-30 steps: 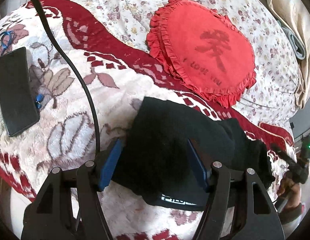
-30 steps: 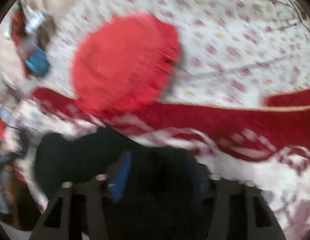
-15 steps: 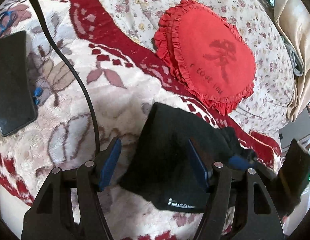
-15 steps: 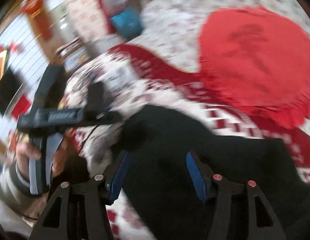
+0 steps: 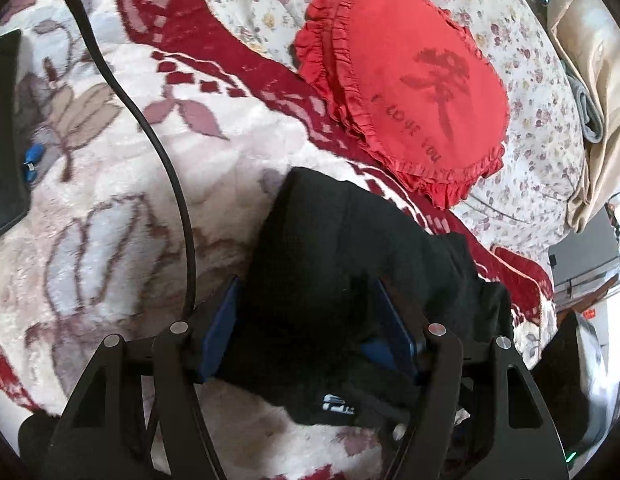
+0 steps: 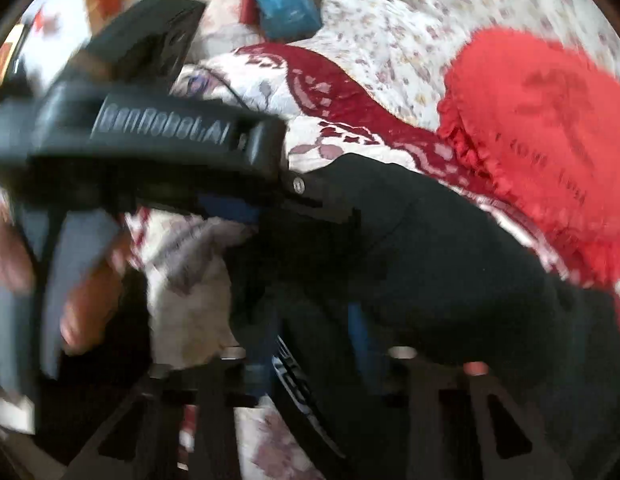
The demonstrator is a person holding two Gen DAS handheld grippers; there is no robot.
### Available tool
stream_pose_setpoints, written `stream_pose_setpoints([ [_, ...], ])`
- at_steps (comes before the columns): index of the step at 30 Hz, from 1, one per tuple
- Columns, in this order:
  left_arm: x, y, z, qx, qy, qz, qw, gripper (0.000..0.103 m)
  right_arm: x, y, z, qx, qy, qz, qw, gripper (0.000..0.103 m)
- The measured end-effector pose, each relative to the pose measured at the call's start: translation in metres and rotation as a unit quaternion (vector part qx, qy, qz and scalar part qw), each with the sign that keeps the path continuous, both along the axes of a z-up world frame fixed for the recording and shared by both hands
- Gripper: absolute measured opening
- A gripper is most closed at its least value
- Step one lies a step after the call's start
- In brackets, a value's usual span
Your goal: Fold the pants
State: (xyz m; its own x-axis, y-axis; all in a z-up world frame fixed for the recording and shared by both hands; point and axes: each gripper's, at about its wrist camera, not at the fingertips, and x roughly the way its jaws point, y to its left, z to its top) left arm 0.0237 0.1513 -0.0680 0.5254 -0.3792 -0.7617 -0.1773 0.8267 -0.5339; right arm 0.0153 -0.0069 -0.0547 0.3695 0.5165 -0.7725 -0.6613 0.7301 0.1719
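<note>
While the pants (image 5: 341, 280) lie bunched near the bed's (image 5: 110, 208) edge, both left tongs (image 5: 310, 328) and right tongs (image 6: 310, 344) straddle them, spread wide.

Black pants (image 5: 329, 264), red frilled cushion (image 5: 405, 80), cream blanket (image 5: 110, 208) with dark-red floral pattern.

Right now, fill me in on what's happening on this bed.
A person with a handheld gripper in each hand is folding black fabric pants on a plush red-and-cream floral blanket. The left gripper has its blue pads spread over the bundled cloth. The right gripper sits over the same bundle; blur hides its grip. A red frilled cushion lies just beyond.
</note>
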Motion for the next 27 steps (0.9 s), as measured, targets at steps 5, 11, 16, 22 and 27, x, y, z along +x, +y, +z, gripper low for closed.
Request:
stream_pose_setpoints([
  [5,-0.004,0.001,0.015,-0.014,-0.024,-0.013,0.9995,0.067,0.009,-0.013,0.016,0.080,0.059,-0.020,0.995,0.009],
  [11,-0.028,0.012,0.038,-0.007,-0.050,-0.017,0.9986,0.067,-0.004,0.004,0.032,0.103,0.057,-0.004,0.993,0.008],
  [16,-0.031,0.020,0.023,0.019,-0.023,0.001,0.9996,0.067,0.003,0.018,-0.001,0.091,0.098,0.006,0.991,0.008],
  [22,-0.033,0.018,0.034,0.052,-0.038,0.018,0.9977,0.067,0.003,-0.011,0.005,0.124,0.109,-0.016,0.986,0.022],
  [27,-0.029,-0.009,0.062,0.075,-0.078,-0.009,0.9941,0.067,-0.014,-0.114,0.050,0.126,0.033,-0.118,0.984,0.039],
])
